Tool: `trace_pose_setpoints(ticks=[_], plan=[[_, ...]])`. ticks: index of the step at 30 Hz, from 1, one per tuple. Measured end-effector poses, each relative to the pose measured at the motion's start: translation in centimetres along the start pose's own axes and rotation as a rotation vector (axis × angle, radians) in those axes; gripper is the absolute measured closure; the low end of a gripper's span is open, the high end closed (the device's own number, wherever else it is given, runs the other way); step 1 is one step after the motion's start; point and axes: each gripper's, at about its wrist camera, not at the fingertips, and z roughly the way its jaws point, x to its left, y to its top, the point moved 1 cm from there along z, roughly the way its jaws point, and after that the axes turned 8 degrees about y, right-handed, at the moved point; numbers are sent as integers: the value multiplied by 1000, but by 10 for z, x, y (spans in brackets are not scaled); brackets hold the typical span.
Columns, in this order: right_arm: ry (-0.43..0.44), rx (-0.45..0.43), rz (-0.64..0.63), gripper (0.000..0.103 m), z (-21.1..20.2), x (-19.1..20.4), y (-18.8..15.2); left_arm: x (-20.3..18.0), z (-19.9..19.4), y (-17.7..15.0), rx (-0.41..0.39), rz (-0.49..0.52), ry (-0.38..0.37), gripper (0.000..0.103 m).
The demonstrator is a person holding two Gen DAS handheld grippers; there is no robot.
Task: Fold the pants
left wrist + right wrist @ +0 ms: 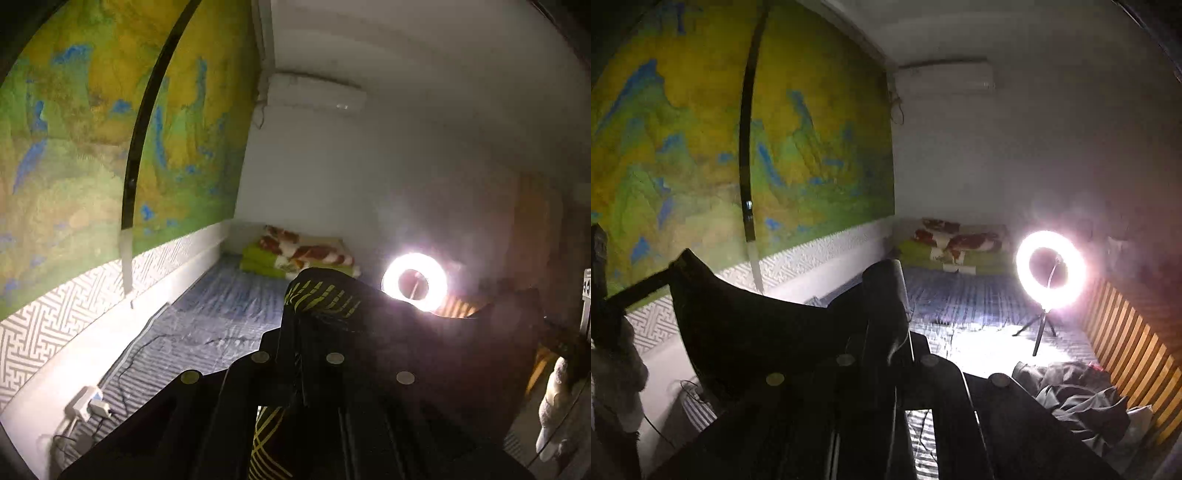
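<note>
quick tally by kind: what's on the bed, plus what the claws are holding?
Black pants, held up by left claw and right claw: 1
Ring light on tripod: 1
Folded quilt stack: 1
Dark clothes heap: 1
Total: 4

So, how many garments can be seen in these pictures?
2: black pants held up between both grippers, and a dark crumpled garment on the bed by the wooden slats. Others may be hidden.

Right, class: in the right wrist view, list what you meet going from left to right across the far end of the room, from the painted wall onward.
Green and yellow landscape mural → air conditioner high on the wall → folded floral quilt at the head of the bed → glowing ring light on its tripod → wooden slatted panel.
</note>
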Motion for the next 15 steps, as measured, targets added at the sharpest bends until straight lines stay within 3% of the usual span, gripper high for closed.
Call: trace_pose_setpoints(ticks=[3,7,12,15], plan=[[2,83,47,98,50,-17,-21,7,47,-21,78,15,30,101],[-37,212,108,98,137,-58,-66,16,146,-64,244,19,67,101],[-79,400,223,98,258,-117,-142,10,283,-140,451,53,127,101],[-92,545,217,97,317,-136,-194,8,358,-191,589,113,160,98]])
